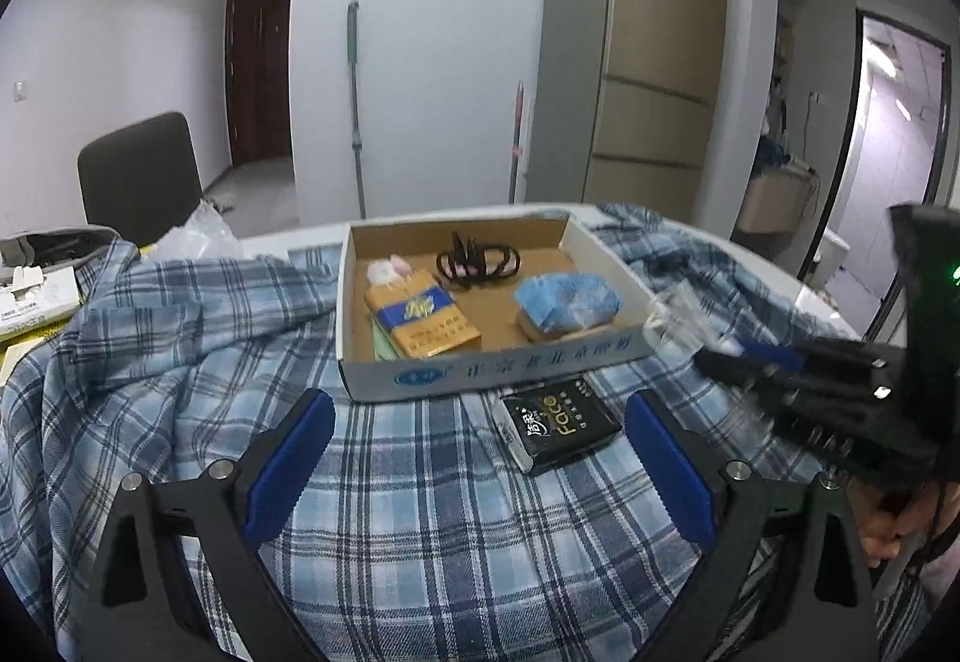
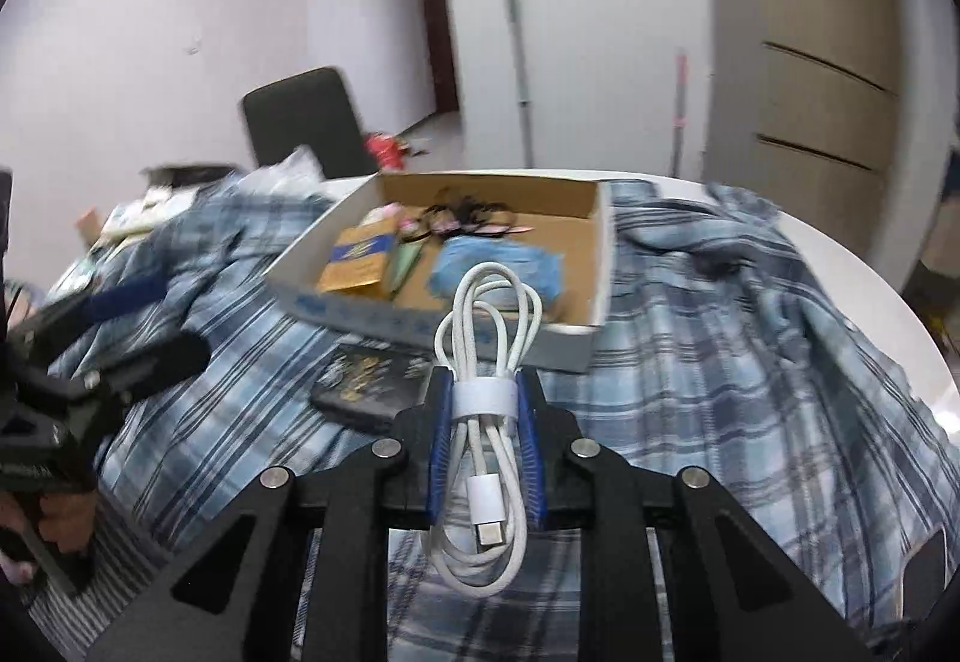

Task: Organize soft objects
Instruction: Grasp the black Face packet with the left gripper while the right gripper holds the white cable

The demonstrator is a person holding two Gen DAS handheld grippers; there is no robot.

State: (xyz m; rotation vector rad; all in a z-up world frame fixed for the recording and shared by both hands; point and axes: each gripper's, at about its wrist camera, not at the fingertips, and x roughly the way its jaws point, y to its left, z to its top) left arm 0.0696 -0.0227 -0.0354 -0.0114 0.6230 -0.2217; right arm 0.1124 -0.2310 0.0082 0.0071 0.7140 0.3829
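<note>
Right gripper [image 2: 485, 398] is clamped on the white cable [image 2: 489, 314], heading for the box [image 2: 576, 344]. Left gripper [image 1: 480, 422] hangs spread open over the black pack [image 1: 555, 425], probably next.

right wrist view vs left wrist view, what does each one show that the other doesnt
Only the right wrist view shows the white cable, bundled and clamped in the right gripper. Only the left wrist view shows the left gripper open over the plaid shirt, holding nothing. Both show the cardboard box with the blue cloth and hair ties inside, and the black pack before it.
</note>
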